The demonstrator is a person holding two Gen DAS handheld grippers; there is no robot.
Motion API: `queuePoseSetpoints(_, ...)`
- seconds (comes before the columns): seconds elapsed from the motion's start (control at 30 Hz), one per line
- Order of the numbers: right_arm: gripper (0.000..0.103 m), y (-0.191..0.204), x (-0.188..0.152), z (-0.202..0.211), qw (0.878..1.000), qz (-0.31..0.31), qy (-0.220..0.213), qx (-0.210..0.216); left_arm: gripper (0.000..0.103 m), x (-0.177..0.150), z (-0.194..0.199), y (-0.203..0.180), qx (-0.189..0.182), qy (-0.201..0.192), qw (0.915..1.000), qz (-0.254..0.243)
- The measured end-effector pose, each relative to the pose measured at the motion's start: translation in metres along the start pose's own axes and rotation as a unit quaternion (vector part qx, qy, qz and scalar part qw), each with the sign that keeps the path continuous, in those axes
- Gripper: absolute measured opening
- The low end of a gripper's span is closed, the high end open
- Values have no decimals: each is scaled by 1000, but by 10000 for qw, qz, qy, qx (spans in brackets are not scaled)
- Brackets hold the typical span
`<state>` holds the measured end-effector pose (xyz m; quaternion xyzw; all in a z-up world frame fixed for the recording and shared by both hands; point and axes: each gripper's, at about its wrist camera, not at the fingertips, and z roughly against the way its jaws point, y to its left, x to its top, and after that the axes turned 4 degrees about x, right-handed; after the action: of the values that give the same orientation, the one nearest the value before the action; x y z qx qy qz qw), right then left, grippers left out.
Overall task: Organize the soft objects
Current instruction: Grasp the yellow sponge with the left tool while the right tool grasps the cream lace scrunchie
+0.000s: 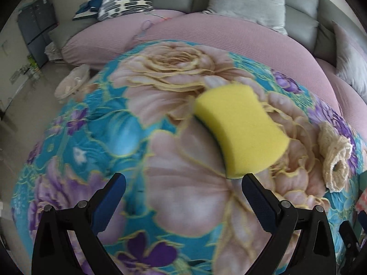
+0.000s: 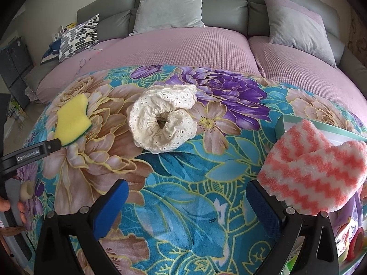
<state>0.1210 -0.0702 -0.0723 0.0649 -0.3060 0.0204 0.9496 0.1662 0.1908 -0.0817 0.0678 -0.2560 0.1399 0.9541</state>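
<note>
The left gripper is hovering with its blue-padded jaws spread wide and nothing between them; its right fingertip is sitting at the near corner of the yellow foam sponge with the dark green scouring underside, which is lying flat toward the left edge of the teal, pink and purple floral plush blanket. The left wrist view is smearing with motion, so I cannot tell whether the pad is touching the sponge or only overlapping it in view. The right gripper is likewise standing wide apart and empty, over open blanket near the front edge. The cream eyelet-lace fabric piece, rolled into a ring, is resting near the blanket's middle, well apart from both grippers. The coral-and-white zigzag fuzzy cloth is draping over the rim of the pale green box at the right edge, just beside the right gripper's right finger. Risks, as judged: the left jaws are sitting off-centre from the sponge, so closing now is likely catching one corner only and the foam is squashing and popping free, or the pads are pinching plush pile and dragging the blanket. The right finger is sitting close enough to snag the fuzzy cloth and pull it off the box. The lace ring is likely unrolling if gripped by one layer.
</note>
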Motion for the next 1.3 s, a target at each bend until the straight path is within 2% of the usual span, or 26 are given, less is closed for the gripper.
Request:
queuePoseSetpoints(0.2, 103, 4, 10, -1, 10000, 51, -30, 61, 101, 3, 9, 20, 5, -106, 9996, 245)
queuePoseSetpoints(0.27, 103, 5, 15, -3, 9999, 61, -63, 77, 101, 6, 13, 19, -159, -212, 9992, 298)
queuePoseSetpoints(0.33, 103, 5, 22, -5, 9999, 65, -93, 89, 101, 11, 14, 13, -481, -243, 9980, 322)
queuePoseSetpoints(0.57, 103, 6, 48, -20, 9996, 21, -165, 247, 101, 36, 8, -18, -915, -310, 9951, 227)
queuePoseSetpoints(0.73, 103, 9, 61, -36, 9992, -19, -114, 380, 101, 49, -8, -35, -820, -128, 9965, 52)
queuePoseSetpoints(0.97, 103, 14, 69, -59, 9993, 38, -7, 361, 101, 49, -31, -49, -736, 110, 9972, -53)
queuePoseSetpoints(1.17, 90, 17, 73, -67, 9994, 110, 9, 324, 100, 51, -38, -57, -593, 130, 9980, -175)
queuePoseSetpoints(1.23, 86, 18, 74, -69, 9993, 129, 23, 351, 96, 51, -38, -59, -562, 125, 9981, -208)
queuePoseSetpoints(1.27, 84, 19, 74, -70, 9992, 135, 45, 368, 90, 50, -38, -60, -517, 121, 9983, -221)
queuePoseSetpoints(1.3, 80, 20, 75, -71, 9991, 146, 60, 391, 88, 50, -39, -61, -465, 118, 9986, -226)
